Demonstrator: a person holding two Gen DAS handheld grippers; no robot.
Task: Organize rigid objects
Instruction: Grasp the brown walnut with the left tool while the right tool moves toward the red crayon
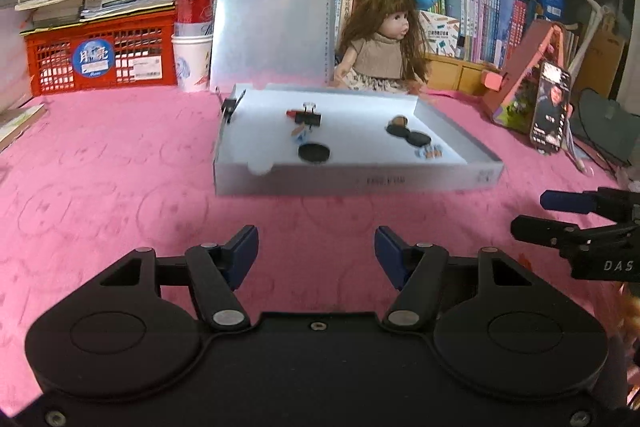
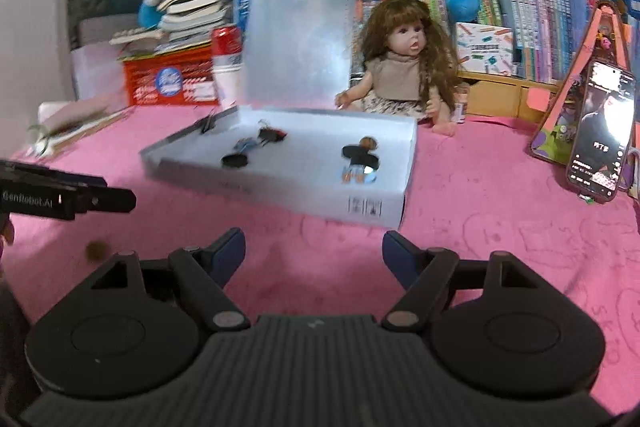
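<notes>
Both claws, left (image 1: 316, 255) and right (image 2: 314, 251), hung released and empty near the open box (image 1: 352, 179), probably because its clips and discs already lay inside.

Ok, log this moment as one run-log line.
left gripper: open, empty, over pink cloth | right gripper: open, empty | storage box: lid up, binder clip and black discs inside

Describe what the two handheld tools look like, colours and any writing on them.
Both are matte black plastic with round housings, silver pivot pins and dark blue pads. The left tool has a smooth body; the right tool has a ribbed grey top. White lettering marks their sides. No cables or sleeves are visible.
</notes>
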